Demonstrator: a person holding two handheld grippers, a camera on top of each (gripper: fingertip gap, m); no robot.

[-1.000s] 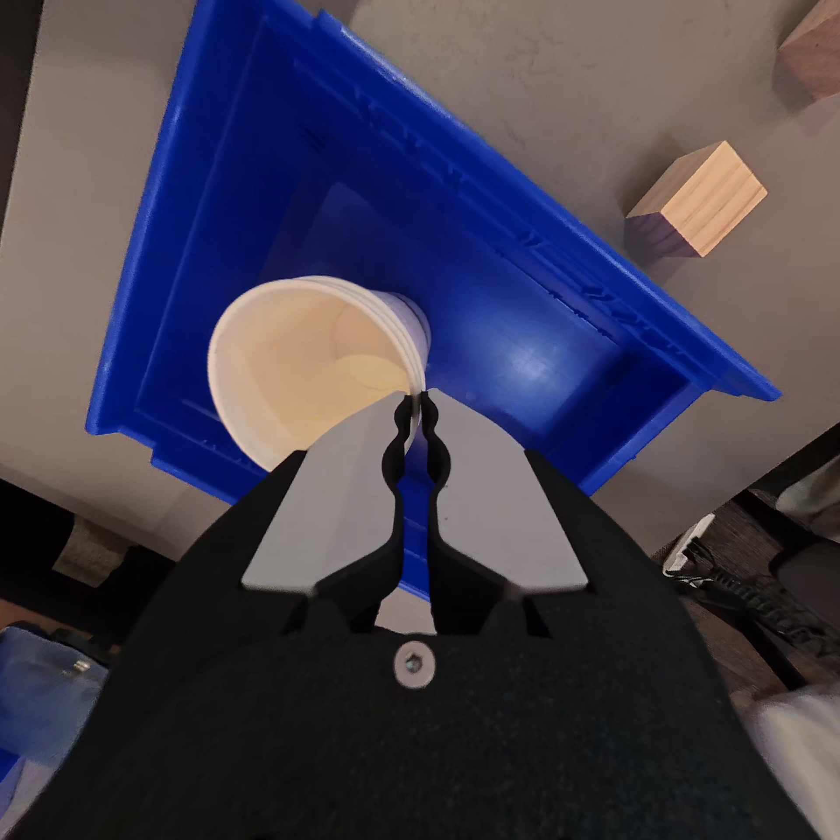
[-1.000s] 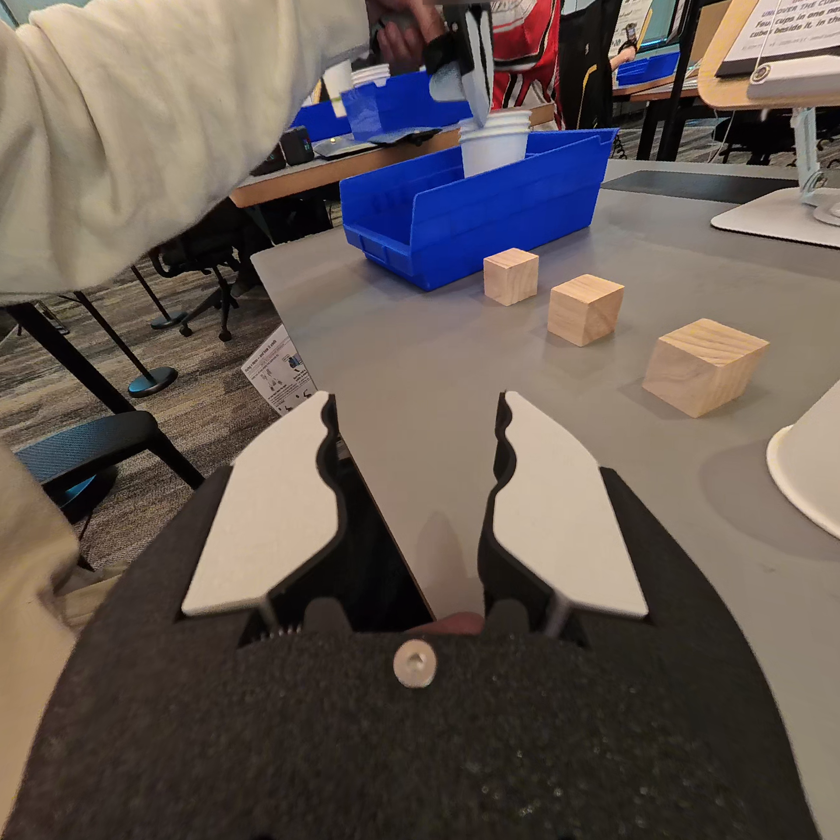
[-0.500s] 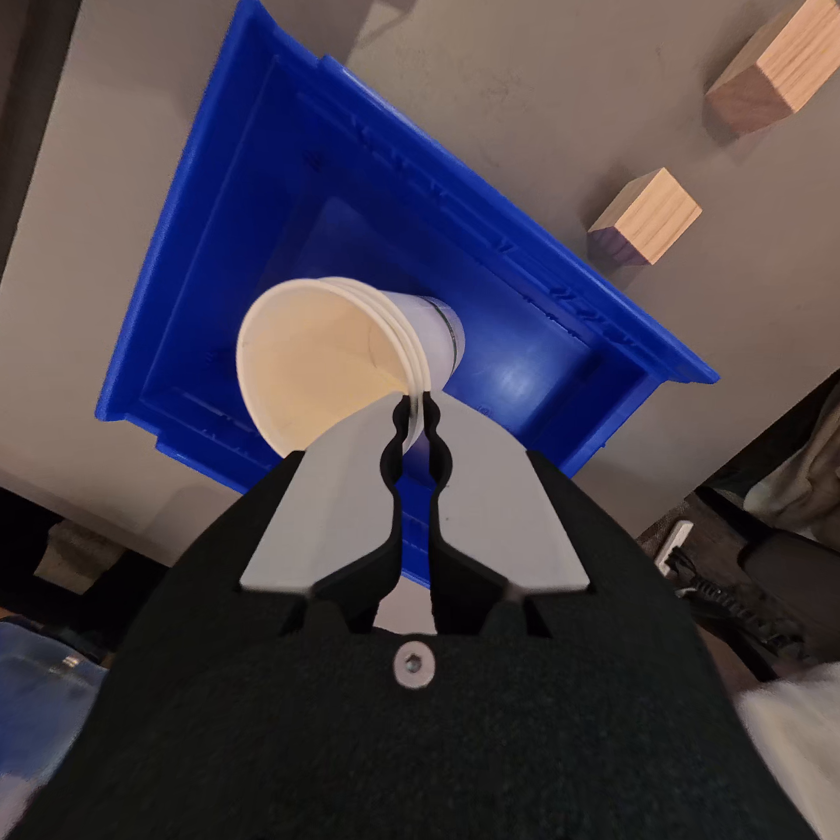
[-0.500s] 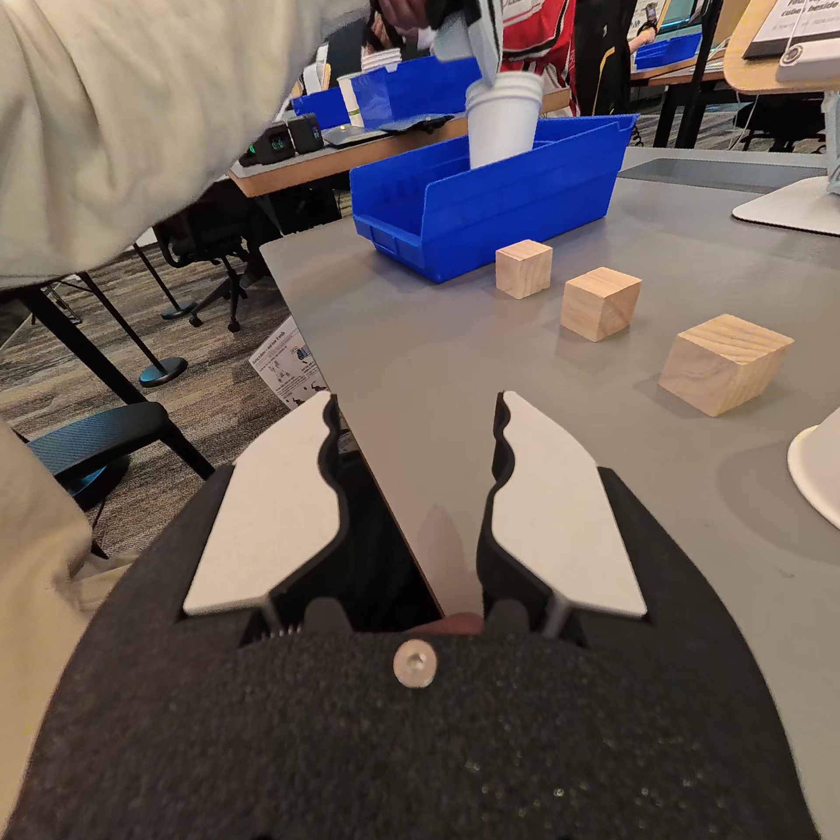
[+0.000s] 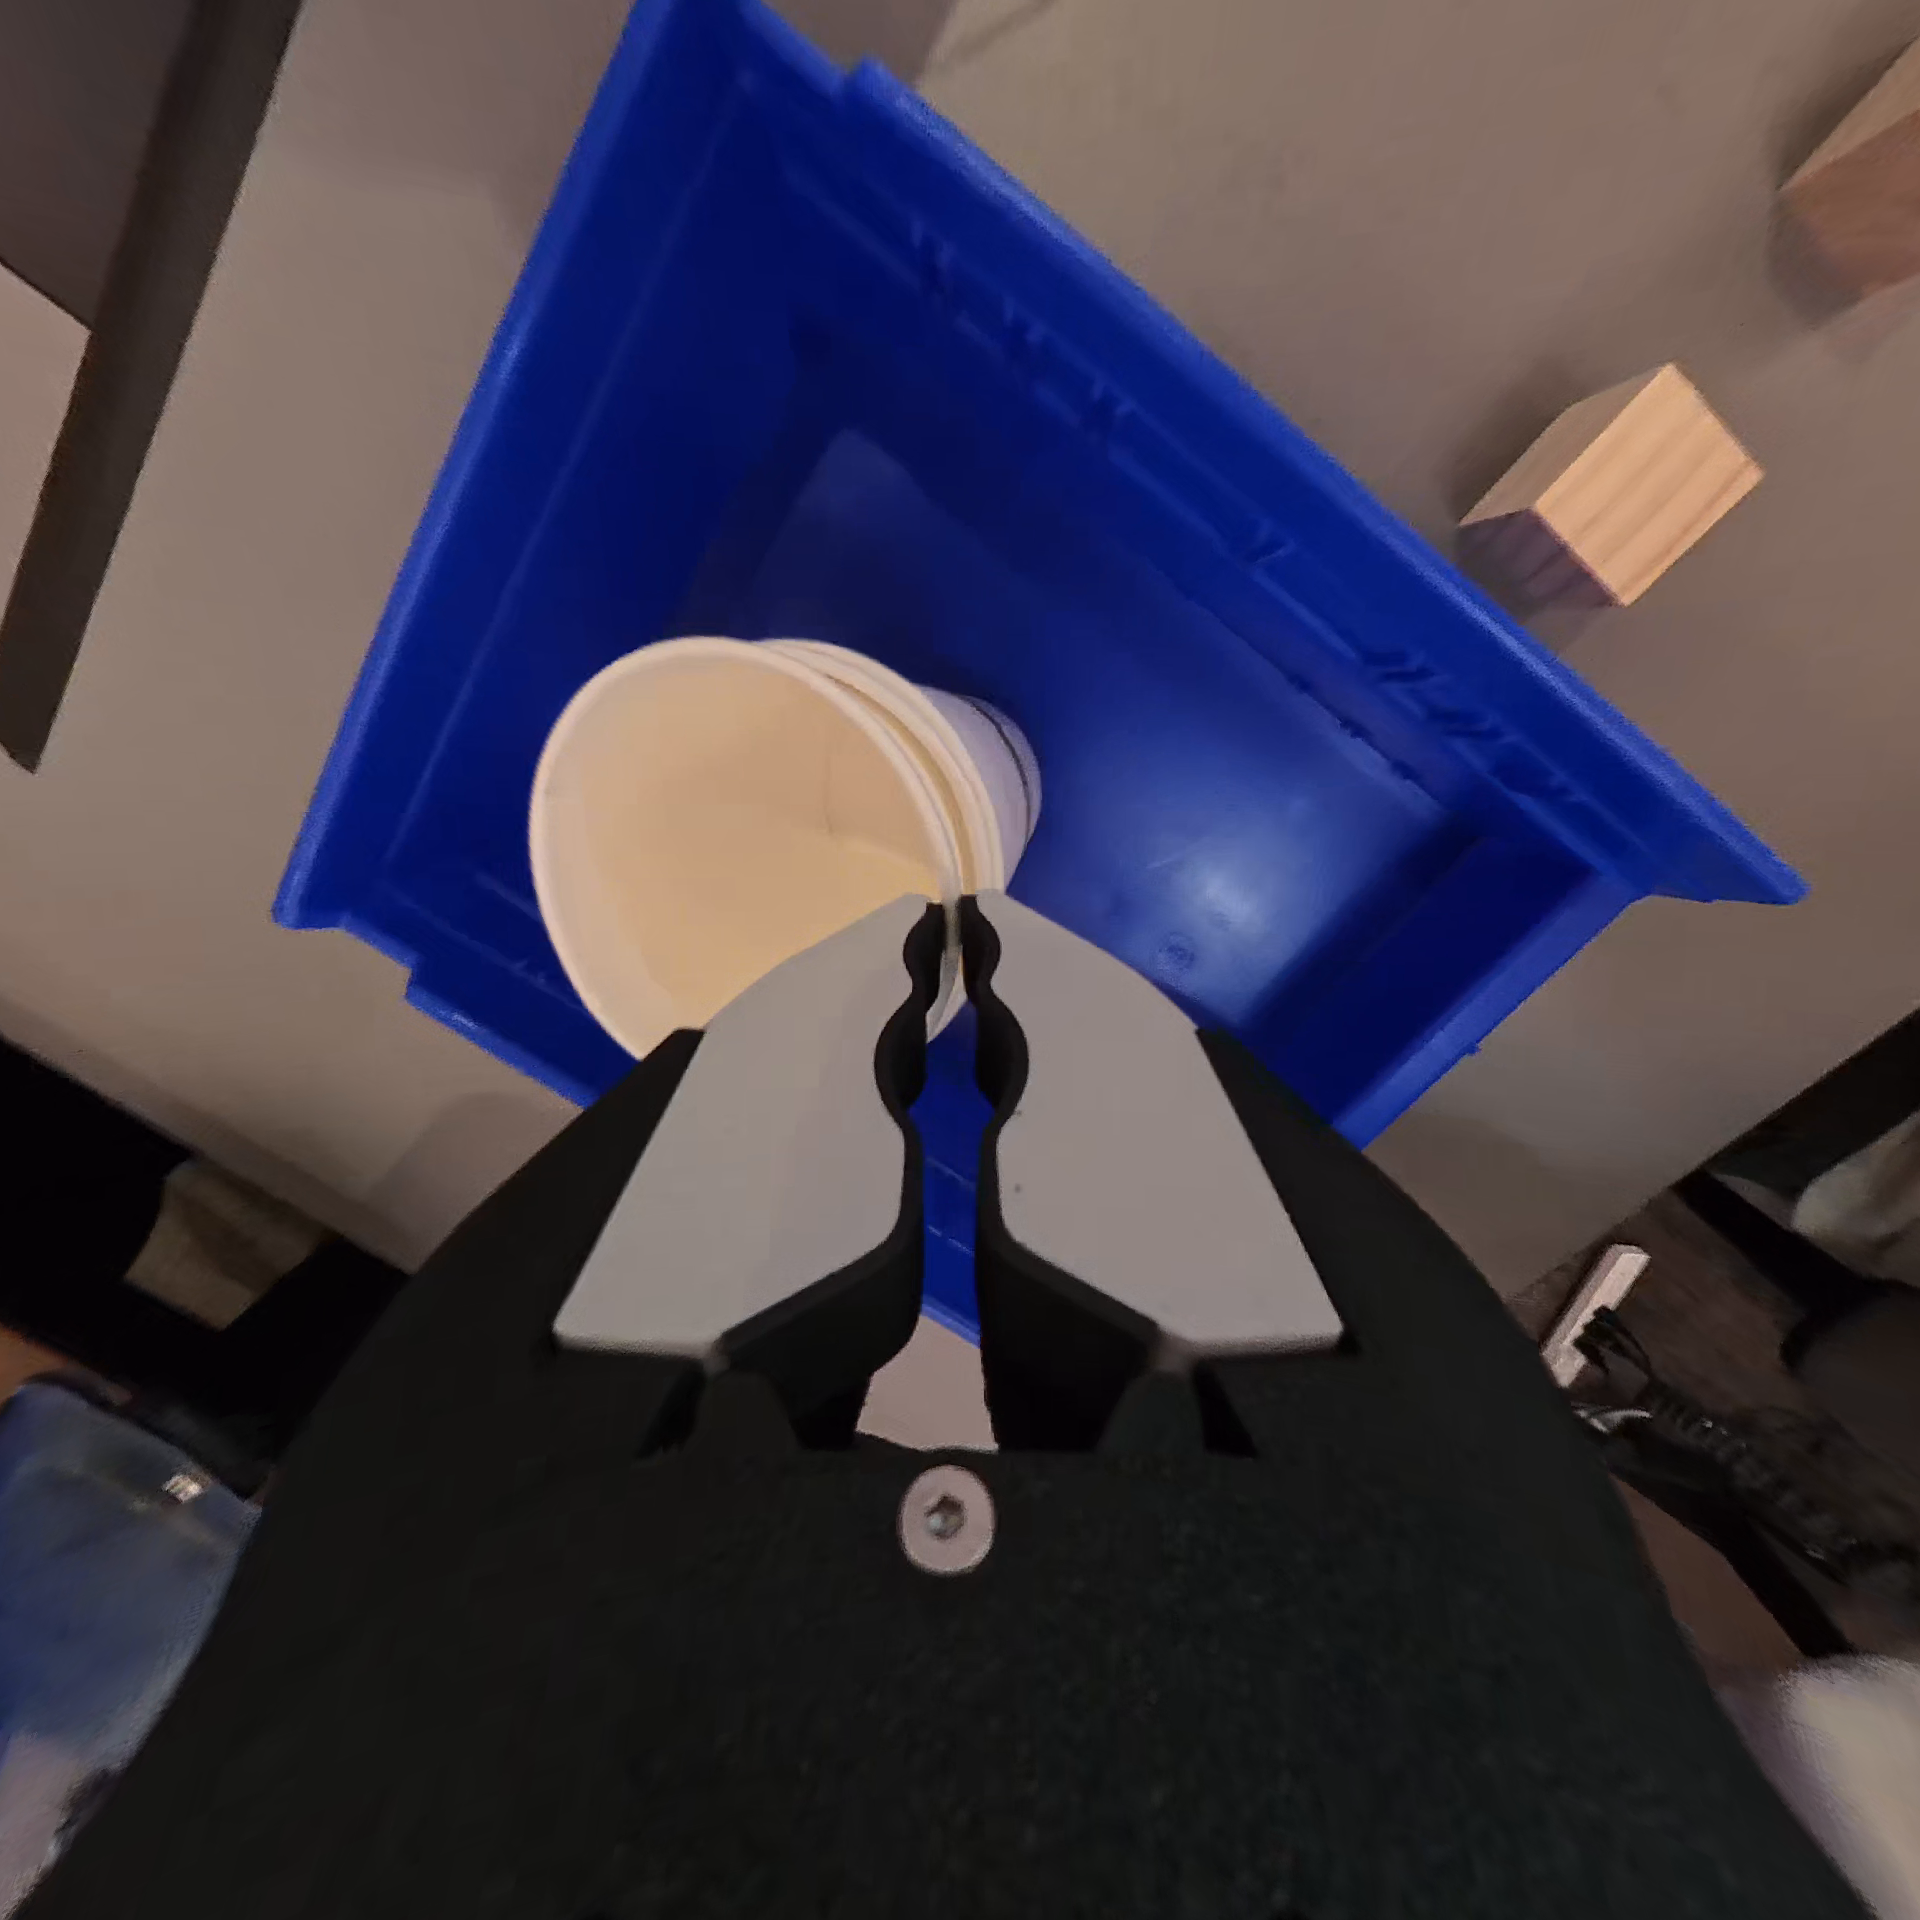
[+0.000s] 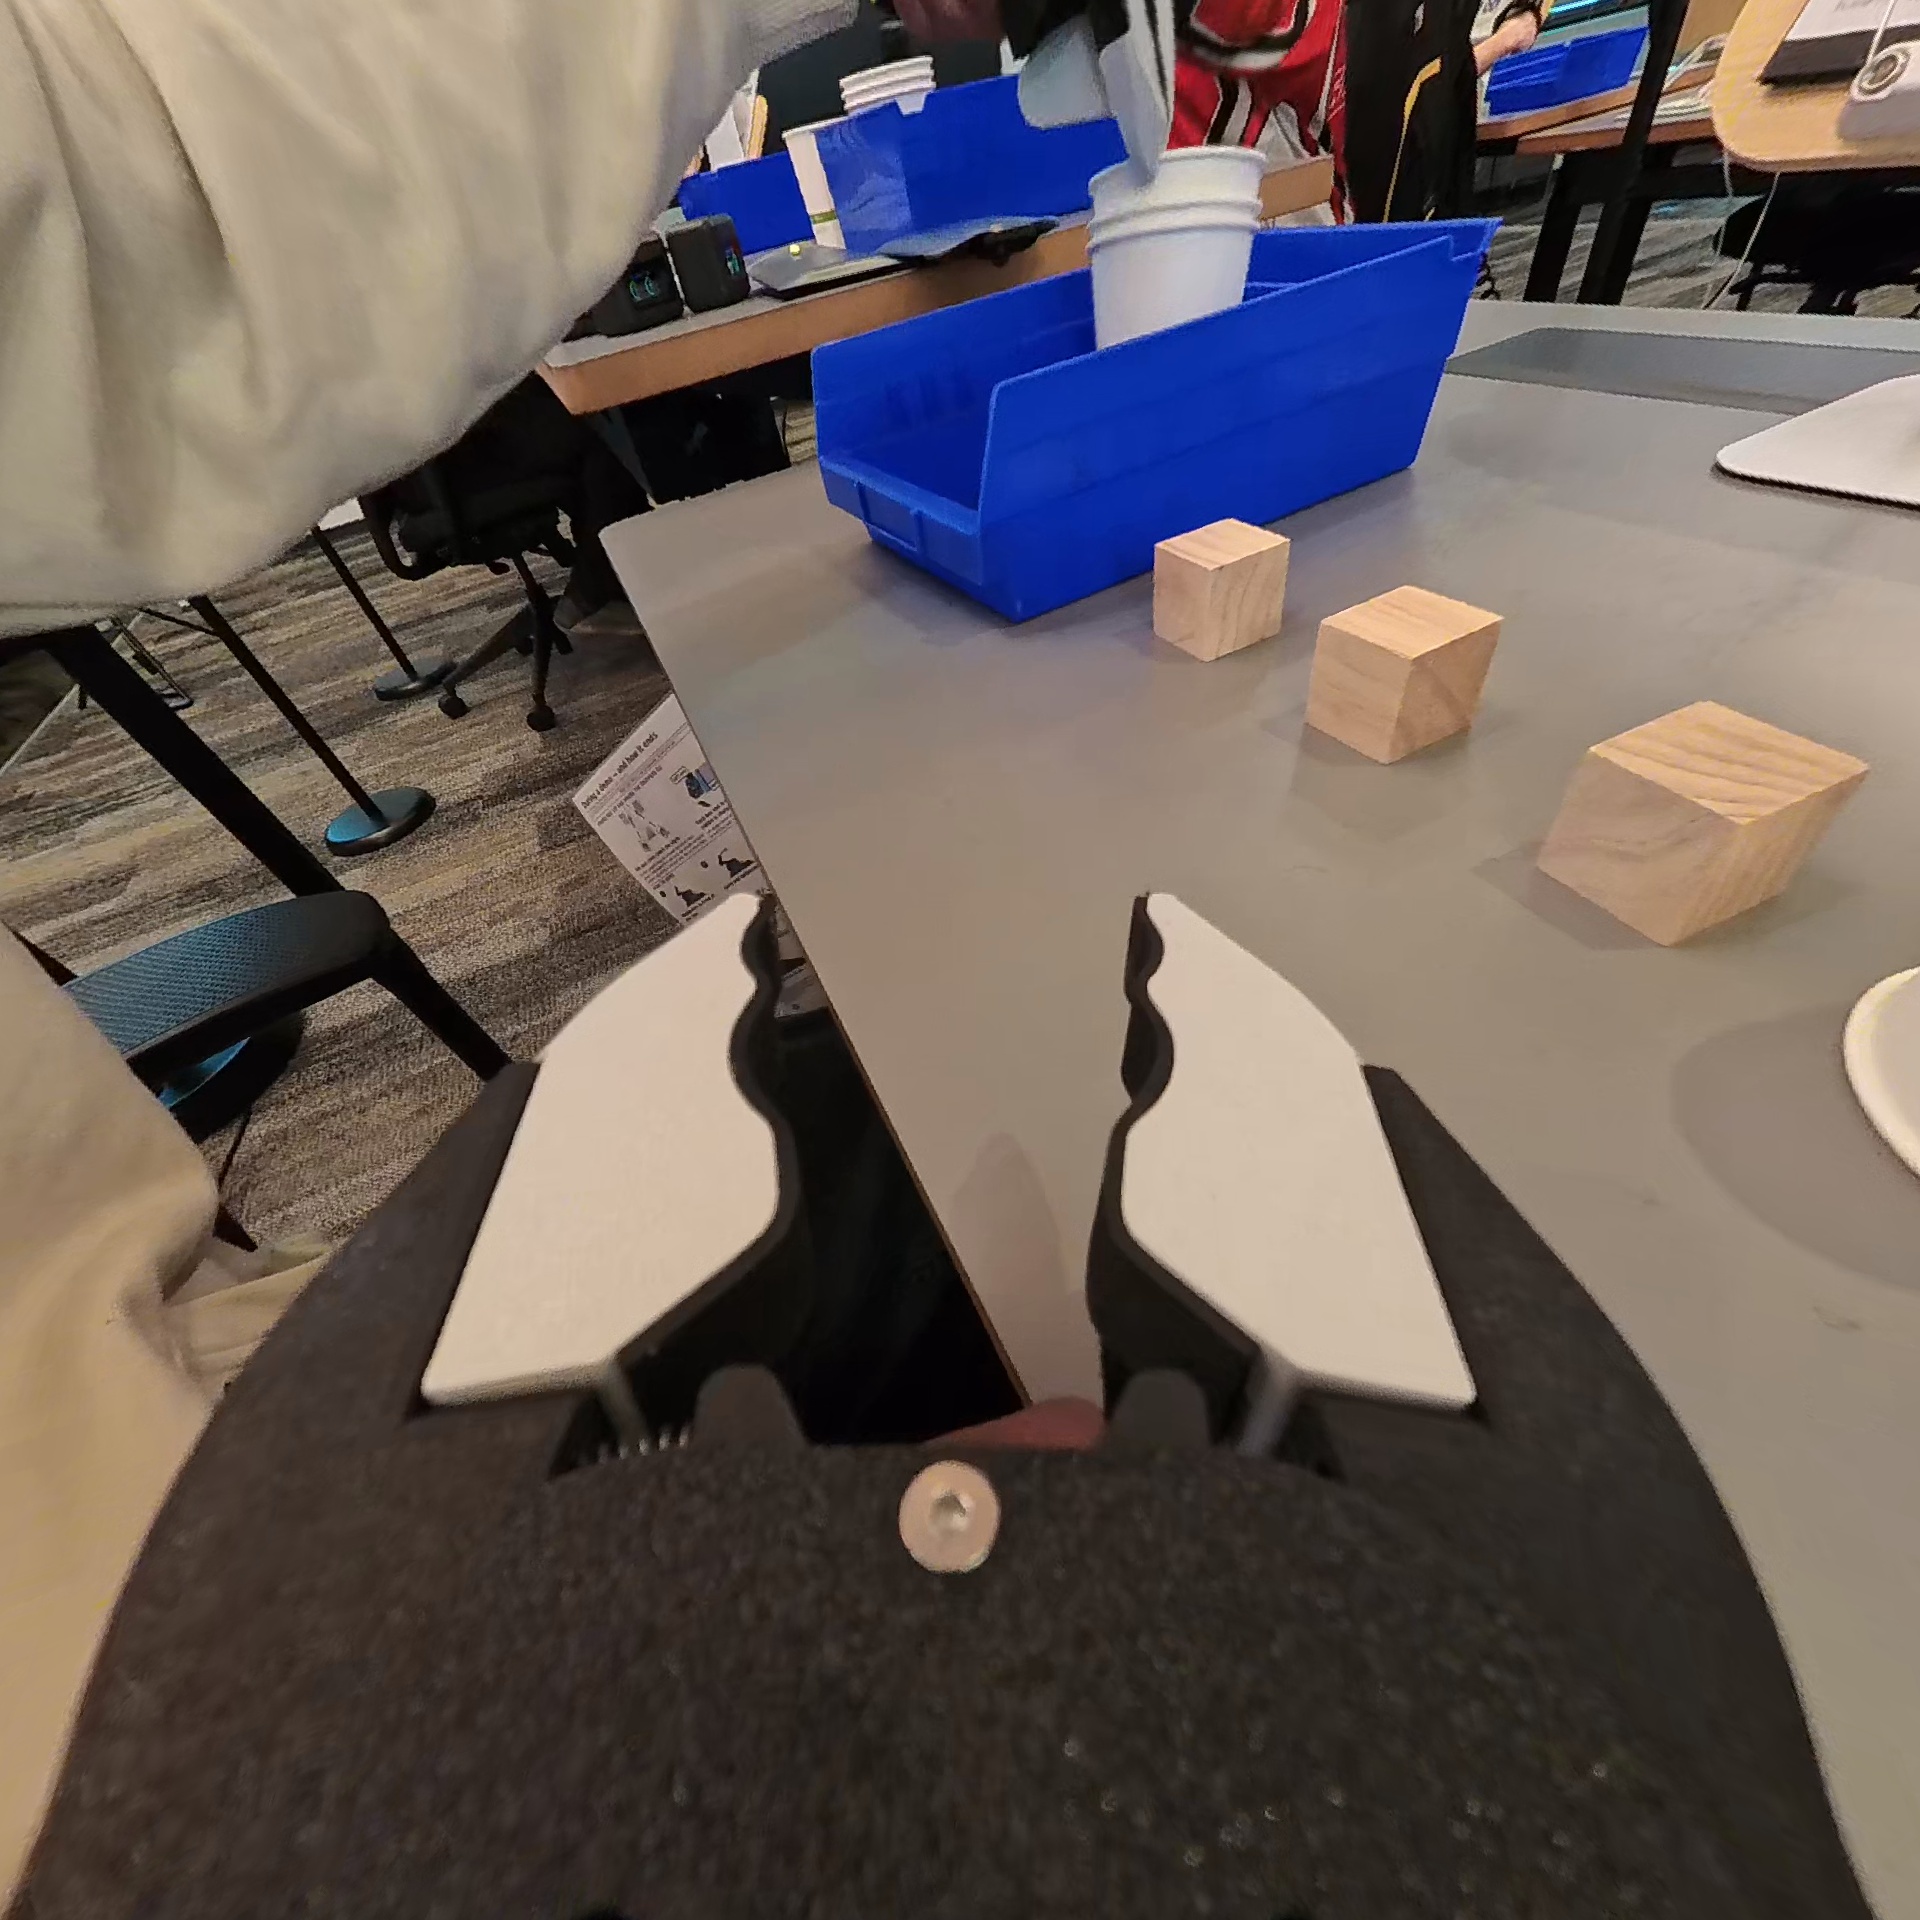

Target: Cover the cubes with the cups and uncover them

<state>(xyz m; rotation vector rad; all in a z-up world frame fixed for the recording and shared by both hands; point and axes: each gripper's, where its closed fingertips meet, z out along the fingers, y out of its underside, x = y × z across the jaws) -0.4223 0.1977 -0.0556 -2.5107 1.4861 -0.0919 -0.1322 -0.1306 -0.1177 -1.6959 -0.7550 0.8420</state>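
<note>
The left claw (image 5: 948,914) pinches the rim of a stack of white paper cups (image 5: 748,821), held over the blue bin (image 5: 1143,582) directly beneath it. The right claw (image 6: 951,935) hangs with fingers apart above the grey counter (image 6: 1039,831); three wooden cubes (image 6: 1397,670) sit ahead to its right.

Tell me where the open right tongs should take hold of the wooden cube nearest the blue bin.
Grip the nearest-to-bin cube across its two opposite upright side faces, coming down from above. It sits flat and square on the grey table, apart from the blue bin and the next cube, so the right tongs probably have room on both sides.
</note>
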